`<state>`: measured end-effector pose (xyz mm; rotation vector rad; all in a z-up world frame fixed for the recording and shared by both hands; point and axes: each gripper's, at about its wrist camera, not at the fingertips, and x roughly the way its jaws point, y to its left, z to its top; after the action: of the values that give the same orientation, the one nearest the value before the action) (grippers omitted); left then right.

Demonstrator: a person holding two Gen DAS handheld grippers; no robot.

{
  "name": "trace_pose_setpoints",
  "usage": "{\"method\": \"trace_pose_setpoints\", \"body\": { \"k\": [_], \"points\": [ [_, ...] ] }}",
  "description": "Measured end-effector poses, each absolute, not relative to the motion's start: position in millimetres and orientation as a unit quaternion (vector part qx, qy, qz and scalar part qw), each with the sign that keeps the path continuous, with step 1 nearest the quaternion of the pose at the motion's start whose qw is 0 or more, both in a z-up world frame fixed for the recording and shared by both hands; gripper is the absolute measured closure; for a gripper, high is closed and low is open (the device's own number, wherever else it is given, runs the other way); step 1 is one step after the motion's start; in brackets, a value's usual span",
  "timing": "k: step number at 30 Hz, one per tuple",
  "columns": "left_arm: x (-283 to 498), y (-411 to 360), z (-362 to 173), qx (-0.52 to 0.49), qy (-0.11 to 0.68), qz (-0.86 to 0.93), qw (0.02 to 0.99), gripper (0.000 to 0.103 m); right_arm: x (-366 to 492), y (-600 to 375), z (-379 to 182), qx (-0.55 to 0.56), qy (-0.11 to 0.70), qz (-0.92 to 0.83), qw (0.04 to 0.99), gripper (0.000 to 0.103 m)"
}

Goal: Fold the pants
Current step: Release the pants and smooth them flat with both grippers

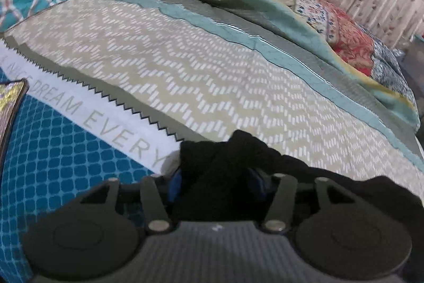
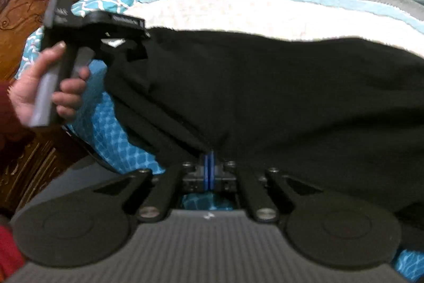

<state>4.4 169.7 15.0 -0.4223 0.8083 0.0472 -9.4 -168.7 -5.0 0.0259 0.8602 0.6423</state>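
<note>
At the far left of the right wrist view, a hand (image 2: 45,86) grips the left tongs' (image 2: 135,44) handle upright, the tool reaching right into the top corner of the black pants (image 2: 265,97). From its own camera the left tongs (image 1: 216,177) are pinching a bunched wad of the pants (image 1: 225,163), blue pads half buried in cloth. Lower centre, the right tongs (image 2: 209,171) press together on the pants' near edge. The pants hang stretched between both tools above the bed (image 1: 185,65). Beyond them the chevron cover lies flat; a quilt (image 1: 331,17) is heaped along the far edge, right.
</note>
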Motion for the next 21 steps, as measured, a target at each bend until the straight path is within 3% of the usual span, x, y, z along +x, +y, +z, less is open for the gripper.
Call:
{"method": "trace_pose_setpoints", "body": {
  "k": [2,4,6,8,15,21],
  "points": [
    [2,177,19,-0.226,0.394,0.024,0.890,0.035,-14,-172,6,0.021,0.398,0.319,0.860,0.077],
    [-9,188,26,-0.252,0.383,0.018,0.889,0.030,-14,-178,20,0.038,0.380,0.332,0.863,0.068],
    [-25,205,36,-0.281,0.357,0.022,0.891,0.021,-12,-180,34,0.051,0.359,0.326,0.873,0.068],
    [-38,218,45,-0.312,0.341,0.023,0.887,0.021,-6,-183,46,0.077,0.337,0.317,0.883,0.068],
    [-60,208,72,-0.345,0.307,-0.049,0.885,0.029,26,-169,36,0.146,0.326,0.273,0.893,0.069],
    [-47,145,57,-0.274,0.357,-0.116,0.885,0.043,30,-136,-19,0.167,0.432,0.302,0.833,0.069]
  ]
}}
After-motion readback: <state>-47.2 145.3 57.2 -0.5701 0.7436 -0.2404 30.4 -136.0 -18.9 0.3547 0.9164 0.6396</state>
